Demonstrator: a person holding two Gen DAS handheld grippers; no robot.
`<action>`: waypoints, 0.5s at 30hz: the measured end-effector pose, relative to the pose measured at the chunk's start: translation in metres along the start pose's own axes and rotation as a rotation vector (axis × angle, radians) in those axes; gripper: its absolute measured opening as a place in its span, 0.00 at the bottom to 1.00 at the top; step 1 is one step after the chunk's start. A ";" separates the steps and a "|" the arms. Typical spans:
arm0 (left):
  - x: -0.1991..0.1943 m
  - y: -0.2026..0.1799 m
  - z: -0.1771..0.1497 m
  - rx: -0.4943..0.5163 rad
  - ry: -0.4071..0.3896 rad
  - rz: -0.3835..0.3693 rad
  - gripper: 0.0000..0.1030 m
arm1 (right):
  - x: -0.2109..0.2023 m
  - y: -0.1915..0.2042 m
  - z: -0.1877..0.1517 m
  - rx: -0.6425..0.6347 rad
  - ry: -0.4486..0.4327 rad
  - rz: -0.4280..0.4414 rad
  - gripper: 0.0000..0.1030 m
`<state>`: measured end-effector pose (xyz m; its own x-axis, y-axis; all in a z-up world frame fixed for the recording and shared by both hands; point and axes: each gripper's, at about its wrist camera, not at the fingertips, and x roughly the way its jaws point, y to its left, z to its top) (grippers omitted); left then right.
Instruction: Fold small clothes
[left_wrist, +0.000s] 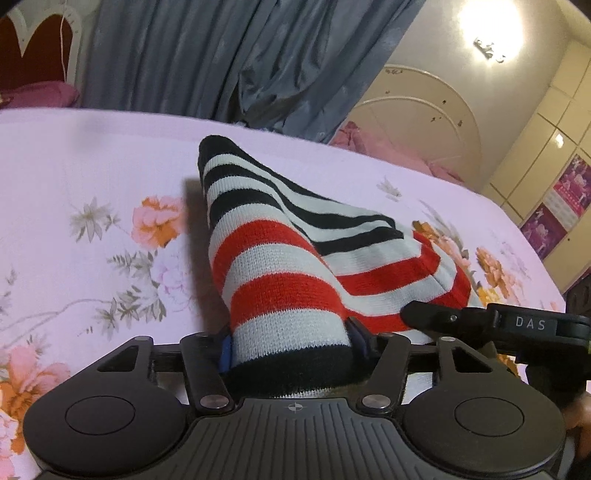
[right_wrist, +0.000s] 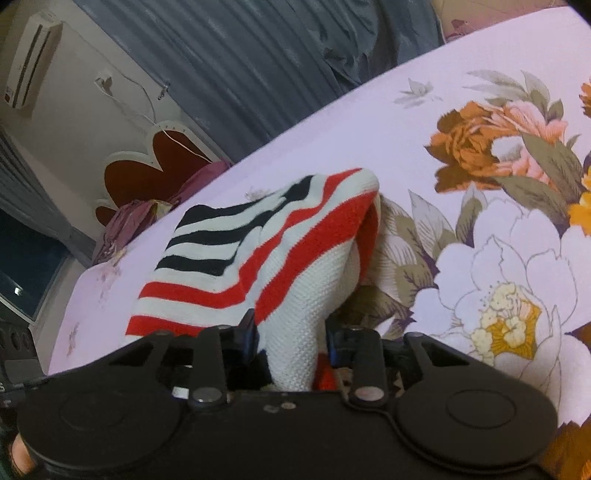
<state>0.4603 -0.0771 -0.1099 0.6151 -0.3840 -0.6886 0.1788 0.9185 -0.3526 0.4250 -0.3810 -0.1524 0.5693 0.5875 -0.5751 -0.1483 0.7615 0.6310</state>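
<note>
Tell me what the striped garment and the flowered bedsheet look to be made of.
Striped garment: knitted yarn, likely wool or acrylic, matte; loop rows show in the stripes. Flowered bedsheet: thin woven cloth, perhaps cotton, smooth and flat with printed blooms.

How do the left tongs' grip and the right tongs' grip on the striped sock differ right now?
The left tongs clamp the red, white and black striped knit sock at a black band; the right tongs clamp a mostly white part. In the left wrist view, the sock rises to a black-and-white peak; in the right wrist view, its far bend is red and white. Both are shut on the sock, above the pink floral bedsheet.
</note>
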 end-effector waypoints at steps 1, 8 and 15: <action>-0.004 0.000 0.001 0.002 -0.008 -0.003 0.54 | -0.003 0.003 0.001 -0.006 -0.004 0.002 0.31; -0.056 0.020 0.009 -0.008 -0.051 0.012 0.54 | -0.008 0.054 0.004 -0.041 -0.017 0.051 0.31; -0.119 0.095 0.009 -0.025 -0.096 0.035 0.54 | 0.021 0.131 -0.012 -0.063 -0.011 0.098 0.31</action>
<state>0.4112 0.0573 -0.0555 0.6915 -0.3395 -0.6376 0.1373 0.9284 -0.3454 0.4082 -0.2654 -0.0880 0.5584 0.6572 -0.5063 -0.2541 0.7165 0.6497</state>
